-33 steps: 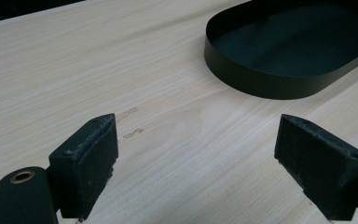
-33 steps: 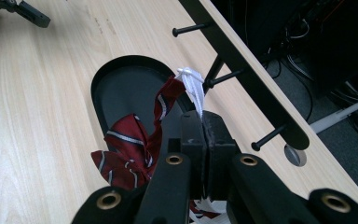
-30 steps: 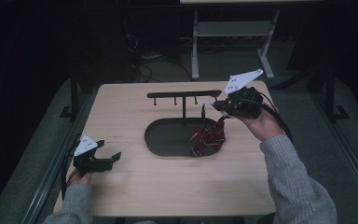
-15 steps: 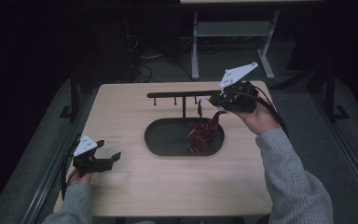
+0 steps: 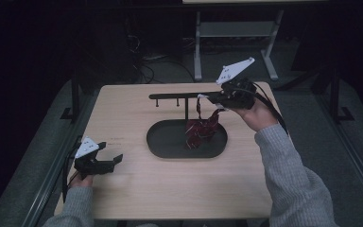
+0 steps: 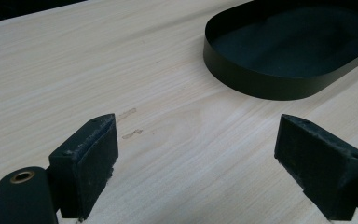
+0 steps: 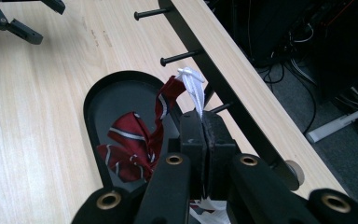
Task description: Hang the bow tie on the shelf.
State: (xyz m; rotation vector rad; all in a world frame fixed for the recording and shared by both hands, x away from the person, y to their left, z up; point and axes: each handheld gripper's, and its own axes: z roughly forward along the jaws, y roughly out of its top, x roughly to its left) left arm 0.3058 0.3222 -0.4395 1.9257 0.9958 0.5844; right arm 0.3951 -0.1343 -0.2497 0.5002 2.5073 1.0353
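A dark red tie with pale stripes (image 5: pixel 200 130) hangs over the black oval tray (image 5: pixel 165 146), its lower folds down in the tray. My right gripper (image 5: pixel 211 99) is shut on the tie's white strap (image 7: pixel 194 87), holding it up beside the black peg bar (image 5: pixel 179 96) of the stand that rises from the tray. In the right gripper view the pads are pressed together on the strap just below a peg (image 7: pixel 179 58), and the red cloth (image 7: pixel 135 147) droops to the left. My left gripper (image 5: pixel 109 161) rests open on the table's near left, with bare wood between its pads (image 6: pixel 91 154).
The tray's wall (image 6: pixel 261 86) lies ahead and to the right of the left gripper. The light wooden table (image 5: pixel 137 198) ends close behind the peg bar. Dark floor, cables and a white frame (image 5: pixel 236 33) lie beyond it.
My right gripper has risen a little and shifted left toward the peg bar, lifting the tie out of its heap in the tray. The left gripper has stayed where it was.
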